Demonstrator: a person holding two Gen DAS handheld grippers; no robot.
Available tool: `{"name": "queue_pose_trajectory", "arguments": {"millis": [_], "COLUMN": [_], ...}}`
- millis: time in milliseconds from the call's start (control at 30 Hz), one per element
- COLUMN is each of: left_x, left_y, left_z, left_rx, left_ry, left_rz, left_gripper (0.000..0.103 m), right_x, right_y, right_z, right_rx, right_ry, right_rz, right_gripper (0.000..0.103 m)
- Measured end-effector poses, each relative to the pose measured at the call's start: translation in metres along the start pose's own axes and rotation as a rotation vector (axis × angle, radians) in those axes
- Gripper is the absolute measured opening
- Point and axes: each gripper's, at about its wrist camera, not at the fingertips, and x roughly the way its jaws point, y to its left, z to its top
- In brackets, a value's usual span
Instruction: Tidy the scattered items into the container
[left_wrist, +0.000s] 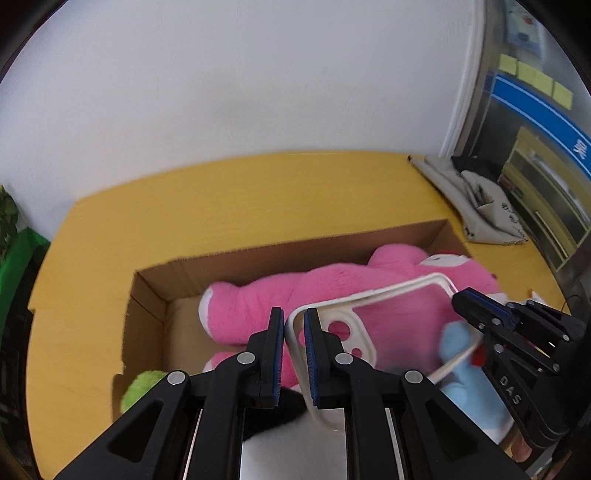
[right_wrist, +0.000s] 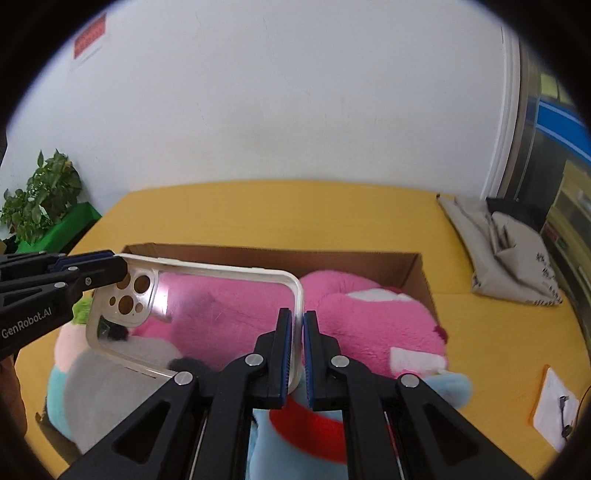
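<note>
A clear phone case with a white rim (left_wrist: 388, 291) hangs over an open cardboard box (left_wrist: 258, 258), carried by both grippers. My left gripper (left_wrist: 294, 314) is shut on the rim at the camera-hole end. At the far corner my right gripper (left_wrist: 464, 301) pinches the rim. In the right wrist view, the right gripper (right_wrist: 297, 314) is shut on the short edge of the phone case (right_wrist: 207, 268), and the left gripper (right_wrist: 120, 266) holds the opposite end. A big pink plush toy (right_wrist: 369, 325) fills the box (right_wrist: 332, 258) under the case.
A blue plush with a red band (right_wrist: 314, 424) and a grey-teal plush (right_wrist: 92, 387) lie at the box's near side, with a green plush (left_wrist: 144, 384) near its left corner. A beige canvas bag (right_wrist: 509, 258) sits at the table's right and a white packet (right_wrist: 554, 406) lies nearer. A plant (right_wrist: 40, 192) stands far left.
</note>
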Motion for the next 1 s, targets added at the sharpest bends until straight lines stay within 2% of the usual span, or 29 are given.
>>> {"name": "queue_pose_trajectory", "arguments": {"millis": [133,267,300,333,367,400,467,500,567,633,667,733,800,867,1000], "left_x": [0.031,0.028,0.026,0.022,0.019,0.013,-0.005,-0.016,-0.042,-0.073,-0.088,-0.120,-0.146,-0.166,-0.190], "left_y": [0.004,0.009,0.012,0.014,0.016,0.018,0.024,0.027,0.037,0.044,0.045,0.040,0.031,0.020,-0.005], "left_z": [-0.008,-0.011,-0.010,-0.009,-0.008,-0.009,-0.011,-0.013,-0.024,-0.043,-0.055,-0.082,-0.110,-0.140,-0.197], "left_rx": [-0.033,-0.041,-0.056,-0.070,-0.077,-0.082,-0.097,-0.107,-0.143,-0.166,-0.174,-0.159,-0.135,-0.125,-0.101], "left_ry": [0.070,0.061,0.062,0.059,0.050,0.031,-0.023,-0.042,-0.077,-0.131,-0.157,-0.214,-0.259,-0.275,-0.274], "left_rz": [-0.001,-0.022,-0.036,-0.044,-0.042,-0.037,-0.057,-0.084,-0.142,-0.175,-0.167,-0.117,-0.028,0.028,0.026], "left_gripper": [0.011,0.012,0.021,0.039,0.050,0.066,0.070,0.071,0.074,0.081,0.082,0.084,0.087,0.091,0.092], "right_x": [0.019,0.022,0.021,0.020,0.020,0.019,0.009,0.001,-0.026,-0.055,-0.071,-0.097,-0.119,-0.136,-0.161], "right_y": [0.006,0.008,0.008,0.008,0.007,0.006,0.006,0.007,0.004,-0.001,-0.003,-0.005,-0.006,-0.006,-0.008], "right_z": [-0.008,-0.008,-0.007,-0.006,-0.006,-0.006,-0.008,-0.011,-0.020,-0.033,-0.042,-0.060,-0.081,-0.106,-0.152], "right_rx": [-0.011,-0.020,-0.020,-0.019,-0.021,-0.025,-0.026,-0.025,-0.018,-0.013,-0.009,-0.005,-0.011,0.000,0.028], "right_ry": [0.059,0.061,0.063,0.062,0.059,0.053,0.040,0.033,-0.010,-0.050,-0.070,-0.090,-0.102,-0.099,-0.094], "right_rz": [-0.001,-0.015,-0.014,-0.014,-0.014,-0.012,0.010,0.020,0.044,0.053,0.051,0.067,0.069,0.045,0.012], "right_gripper": [0.006,0.007,0.007,0.007,0.011,0.014,0.041,0.047,0.069,0.080,0.080,0.080,0.080,0.080,0.080]}}
